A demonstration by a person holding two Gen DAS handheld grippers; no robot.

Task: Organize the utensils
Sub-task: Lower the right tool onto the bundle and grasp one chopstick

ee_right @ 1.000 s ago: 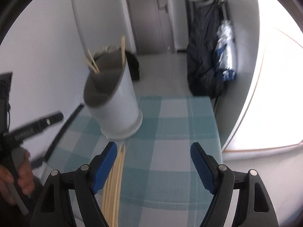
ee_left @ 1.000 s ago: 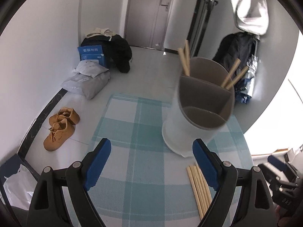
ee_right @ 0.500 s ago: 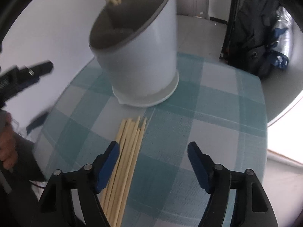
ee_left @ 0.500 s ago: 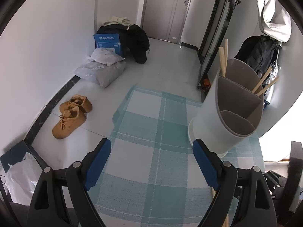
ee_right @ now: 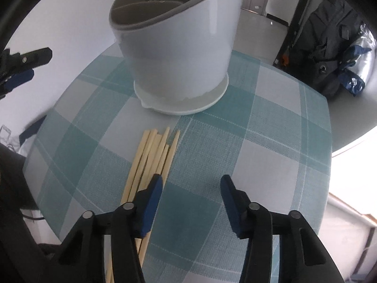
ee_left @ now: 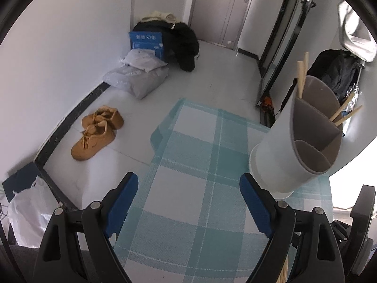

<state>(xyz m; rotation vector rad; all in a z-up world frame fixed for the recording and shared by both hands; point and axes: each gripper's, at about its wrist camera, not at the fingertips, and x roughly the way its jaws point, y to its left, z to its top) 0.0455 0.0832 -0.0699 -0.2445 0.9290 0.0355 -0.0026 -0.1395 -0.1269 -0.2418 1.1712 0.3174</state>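
Note:
A white utensil holder (ee_right: 179,47) with a grey divided inside stands on the teal checked tablecloth (ee_right: 271,129). Several loose wooden chopsticks (ee_right: 153,158) lie in a bundle in front of it. My right gripper (ee_right: 192,184) hangs low over the cloth and its jaws are closing. Only bare cloth lies between them, and the bundle runs under its left finger (ee_right: 153,193). My left gripper (ee_left: 188,188) is wide open over the cloth, left of the holder (ee_left: 294,146). Two compartments of the holder have chopsticks (ee_left: 301,75) standing in them.
On the floor beyond the table are tan shoes (ee_left: 96,132), grey bags (ee_left: 139,80), a blue box (ee_left: 146,42) and a white plastic bag (ee_left: 28,212). A dark coat (ee_right: 329,47) hangs at the right. The table's far edge (ee_left: 179,101) is close.
The right gripper came down and forward over the chopstick bundle and its jaws narrowed. The left gripper's view swung left, so the holder now sits at the right edge.

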